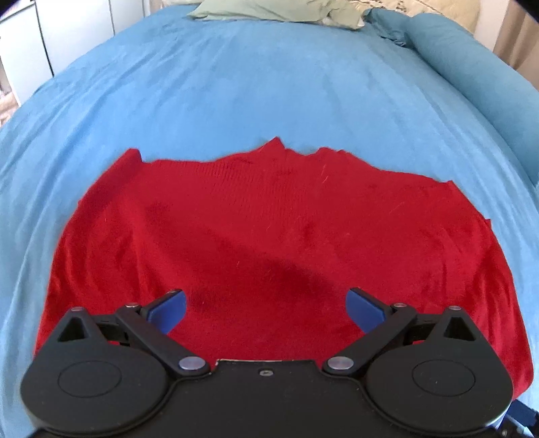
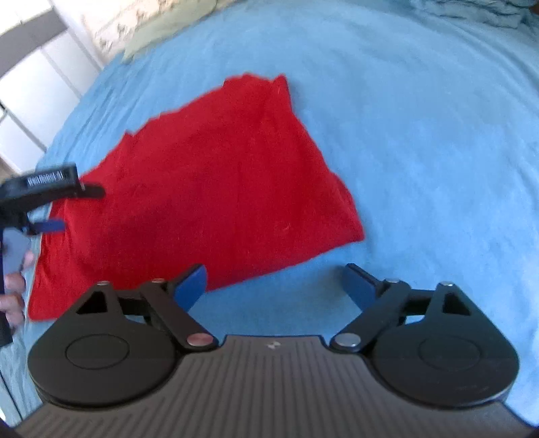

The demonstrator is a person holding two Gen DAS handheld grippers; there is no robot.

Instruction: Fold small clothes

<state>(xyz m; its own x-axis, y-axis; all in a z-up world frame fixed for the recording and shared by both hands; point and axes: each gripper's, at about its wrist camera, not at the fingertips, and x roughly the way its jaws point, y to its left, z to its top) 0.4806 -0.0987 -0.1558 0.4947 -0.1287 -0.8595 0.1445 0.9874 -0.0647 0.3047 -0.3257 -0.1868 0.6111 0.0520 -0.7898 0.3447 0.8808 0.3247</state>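
Note:
A red knit garment [image 1: 269, 229] lies flat on the blue bedspread [image 1: 235, 84]. My left gripper [image 1: 266, 306] hovers open and empty over its near part, blue pads [image 1: 168, 310] spread wide. In the right wrist view the garment [image 2: 209, 182] lies to the left, its near right corner by the bedspread [image 2: 421, 151]. My right gripper [image 2: 274, 286] is open and empty, its left pad [image 2: 190, 286] over the garment's near edge, its right pad over bare bedspread. The left gripper [image 2: 50, 209] also shows there at the garment's left edge, held by a hand.
A pale green pillow [image 1: 269, 11] and crumpled bedding lie at the far end of the bed. A rolled blue blanket [image 1: 471, 67] runs along the right side. White cupboard doors [image 1: 40, 33] stand at the left.

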